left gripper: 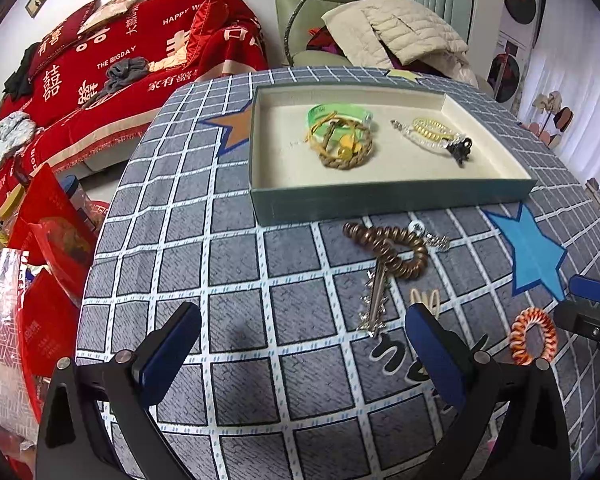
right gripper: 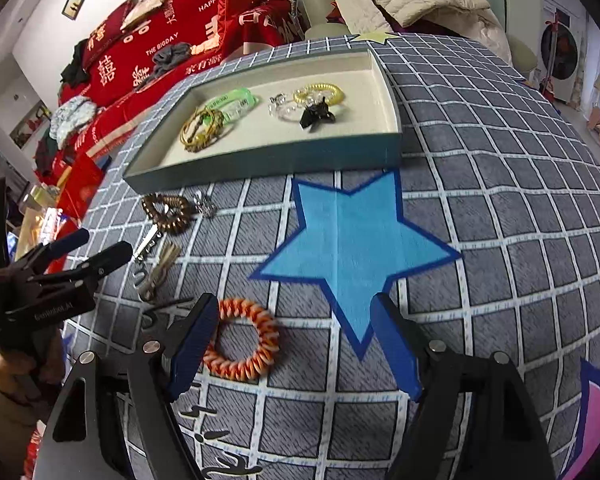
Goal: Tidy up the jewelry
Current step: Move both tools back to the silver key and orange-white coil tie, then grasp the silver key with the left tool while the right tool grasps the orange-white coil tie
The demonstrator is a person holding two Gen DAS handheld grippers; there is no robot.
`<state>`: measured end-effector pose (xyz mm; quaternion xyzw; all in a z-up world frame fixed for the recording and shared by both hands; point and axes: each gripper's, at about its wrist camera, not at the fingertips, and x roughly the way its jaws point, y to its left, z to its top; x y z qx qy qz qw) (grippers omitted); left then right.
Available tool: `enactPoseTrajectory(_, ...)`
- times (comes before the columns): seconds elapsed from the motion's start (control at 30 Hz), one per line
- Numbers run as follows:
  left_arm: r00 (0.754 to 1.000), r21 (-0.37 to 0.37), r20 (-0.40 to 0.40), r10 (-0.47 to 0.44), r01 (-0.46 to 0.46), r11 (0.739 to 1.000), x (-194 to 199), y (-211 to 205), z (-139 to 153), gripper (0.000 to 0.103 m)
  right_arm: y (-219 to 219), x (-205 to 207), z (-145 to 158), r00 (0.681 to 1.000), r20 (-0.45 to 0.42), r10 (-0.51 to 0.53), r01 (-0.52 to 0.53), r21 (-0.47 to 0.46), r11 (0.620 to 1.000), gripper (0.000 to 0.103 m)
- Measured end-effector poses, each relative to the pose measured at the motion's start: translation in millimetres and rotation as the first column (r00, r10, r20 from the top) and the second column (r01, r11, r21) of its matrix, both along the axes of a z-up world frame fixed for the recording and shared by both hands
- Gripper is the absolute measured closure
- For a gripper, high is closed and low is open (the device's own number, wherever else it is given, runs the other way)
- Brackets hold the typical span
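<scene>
A teal tray with a cream lining holds a green band, a braided brown bracelet, a yellow coil tie and a black clip. In front of it on the cloth lie a brown spiral tie, a silver hairpin and a beige clip. My left gripper hovers open over bare cloth, left of the hairpin. My right gripper is open, and the orange-and-white spiral tie lies between its jaws near the left pad.
The table wears a grey checked cloth with a blue star and an orange star. A small silver clip lies by the brown tie. A red sofa and red bags crowd the left side.
</scene>
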<state>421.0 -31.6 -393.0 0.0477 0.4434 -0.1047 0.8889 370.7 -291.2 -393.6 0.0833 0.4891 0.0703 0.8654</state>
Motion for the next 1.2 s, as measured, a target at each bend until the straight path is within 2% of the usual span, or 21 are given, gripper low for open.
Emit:
enactPoseTrajectory(0.27, 1.000, 0.029, -0.015, -0.014, 0.014, 0.999, 6, -7, -9, 0.000, 15, -8, -7, 0.999, -0.010, 0.032, -0.032, -0.088, 0.996, 0.023)
enactPoseTrajectory(0.37, 0.999, 0.042, -0.020, -0.026, 0.026, 0.999, 7, -12, -12, 0.000, 23, -11, -10, 0.998, -0.017, 0.054, -0.056, -0.121, 0.991, 0.027)
enactPoseTrajectory(0.53, 0.999, 0.048, -0.021, -0.046, 0.047, 0.998, 8, -18, -14, 0.000, 40, -14, -13, 0.995, -0.005, 0.098, -0.096, -0.248, 0.964, 0.033)
enactPoseTrajectory(0.63, 0.998, 0.042, -0.020, -0.061, 0.062, 0.997, 9, -21, -12, 0.000, 42, -17, -12, 0.994, 0.005, 0.113, -0.108, -0.255, 0.961, 0.037)
enactPoseTrajectory(0.73, 0.995, 0.014, -0.031, -0.092, 0.092, 0.996, 10, -25, -10, 0.011, 42, -18, -12, 0.992, 0.005, 0.122, -0.117, -0.252, 0.961, 0.041)
enactPoseTrajectory(0.9, 0.988, -0.004, -0.044, -0.148, 0.148, 0.989, 10, -34, -7, 0.028, 49, -17, -11, 0.988, -0.001, 0.155, -0.150, -0.250, 0.957, 0.056)
enactPoseTrajectory(1.0, 0.983, -0.008, -0.051, -0.177, 0.177, 0.984, 8, -37, -6, 0.038, 52, -16, -11, 0.986, -0.005, 0.166, -0.162, -0.249, 0.955, 0.061)
enactPoseTrajectory(1.03, 0.981, -0.010, -0.053, -0.187, 0.187, 0.982, 8, -38, -5, 0.046, 53, -16, -11, 0.986, -0.006, 0.167, -0.164, -0.248, 0.955, 0.062)
enactPoseTrajectory(1.1, 0.977, -0.005, -0.057, -0.207, 0.207, 0.978, 6, -42, -5, 0.053, 53, -17, -10, 0.985, -0.008, 0.169, -0.166, -0.247, 0.955, 0.064)
enactPoseTrajectory(1.13, 0.974, -0.004, -0.059, -0.219, 0.219, 0.976, 5, -43, -4, 0.061, 54, -17, -10, 0.985, -0.009, 0.171, -0.168, -0.246, 0.954, 0.065)
enactPoseTrajectory(1.17, 0.972, -0.001, -0.058, -0.229, 0.229, 0.973, 4, -45, -4, 0.065, 54, -17, -10, 0.985, -0.010, 0.173, -0.170, -0.246, 0.954, 0.068)
enactPoseTrajectory(1.2, 0.971, 0.006, -0.058, -0.233, 0.234, 0.972, 3, -46, -4, 0.066, 55, -18, -10, 0.984, -0.010, 0.175, -0.173, -0.245, 0.954, 0.074)
